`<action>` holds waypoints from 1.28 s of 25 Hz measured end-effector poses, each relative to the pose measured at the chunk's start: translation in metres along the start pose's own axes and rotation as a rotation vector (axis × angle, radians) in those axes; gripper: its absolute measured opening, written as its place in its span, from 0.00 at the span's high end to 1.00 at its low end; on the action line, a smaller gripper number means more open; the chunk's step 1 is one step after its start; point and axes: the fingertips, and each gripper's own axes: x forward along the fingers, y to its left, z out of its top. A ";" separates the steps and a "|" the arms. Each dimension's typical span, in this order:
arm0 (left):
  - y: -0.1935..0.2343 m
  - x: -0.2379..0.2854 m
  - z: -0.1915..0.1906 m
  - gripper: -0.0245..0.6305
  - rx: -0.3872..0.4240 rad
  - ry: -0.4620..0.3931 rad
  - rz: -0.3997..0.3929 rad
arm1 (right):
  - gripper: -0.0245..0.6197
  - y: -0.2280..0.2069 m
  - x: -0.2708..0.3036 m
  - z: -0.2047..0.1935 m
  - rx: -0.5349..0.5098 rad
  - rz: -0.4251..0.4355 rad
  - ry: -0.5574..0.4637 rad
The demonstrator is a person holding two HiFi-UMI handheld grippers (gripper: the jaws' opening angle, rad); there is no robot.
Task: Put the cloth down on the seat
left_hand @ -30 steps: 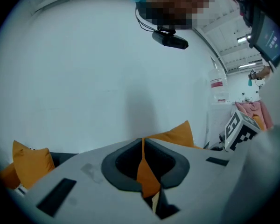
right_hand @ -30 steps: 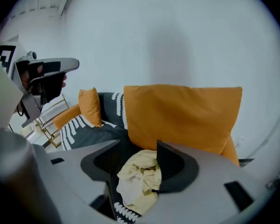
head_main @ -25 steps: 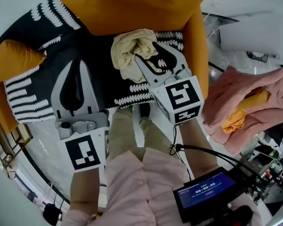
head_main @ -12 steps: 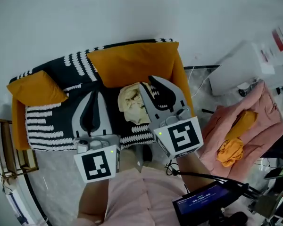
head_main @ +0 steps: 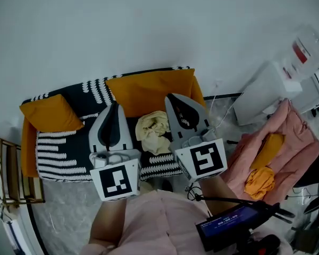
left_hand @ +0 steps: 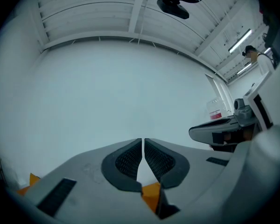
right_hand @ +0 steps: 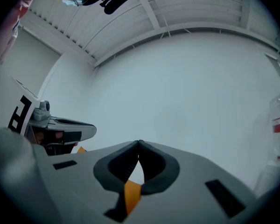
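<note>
Cloth [head_main: 153, 133]: cream, crumpled into a heap. It lies on the seat [head_main: 58, 150] of a small sofa with a black-and-white patterned cover, just in front of the orange back cushion [head_main: 149, 89]. A second orange cushion [head_main: 50, 113] sits at the sofa's left end.

Left tongs [head_main: 115, 110]: held up above the sofa, left of the cloth in the head view and not touching it. Its own view shows the pads drawn in to a hairline slit with nothing between them, tips aimed at a blank white wall.

Right tongs [head_main: 171, 99]: raised beside the left one, on the cloth's right and clear of it. Tips meet in its own view and hold nothing, with the same white wall and ceiling beyond.

Right of the sofa is a pink blanket pile [head_main: 292, 142] with an orange cloth [head_main: 259, 182] bunched on it.
</note>
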 end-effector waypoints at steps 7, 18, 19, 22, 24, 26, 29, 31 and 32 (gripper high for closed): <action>-0.013 0.002 0.019 0.93 0.002 -0.041 0.005 | 0.96 -0.007 -0.007 0.027 -0.044 0.001 -0.093; -0.019 0.004 0.024 0.93 0.018 -0.052 0.005 | 0.96 -0.011 -0.006 0.031 -0.054 0.010 -0.115; -0.019 0.004 0.024 0.93 0.018 -0.051 0.005 | 0.96 -0.011 -0.005 0.030 -0.053 0.011 -0.116; -0.018 0.003 0.023 0.93 0.020 -0.051 0.008 | 0.96 -0.009 -0.005 0.030 -0.045 0.018 -0.118; -0.017 0.002 0.023 0.93 0.020 -0.051 0.010 | 0.96 -0.008 -0.005 0.032 -0.041 0.019 -0.121; -0.016 0.002 0.023 0.93 0.020 -0.051 0.010 | 0.96 -0.007 -0.004 0.032 -0.040 0.020 -0.122; -0.015 0.003 0.022 0.93 0.018 -0.048 0.010 | 0.96 -0.006 -0.003 0.032 -0.040 0.021 -0.122; -0.013 0.003 0.022 0.93 0.015 -0.047 0.010 | 0.96 -0.004 -0.001 0.032 -0.039 0.021 -0.121; -0.013 0.003 0.022 0.93 0.015 -0.048 0.009 | 0.96 -0.004 -0.001 0.032 -0.039 0.021 -0.120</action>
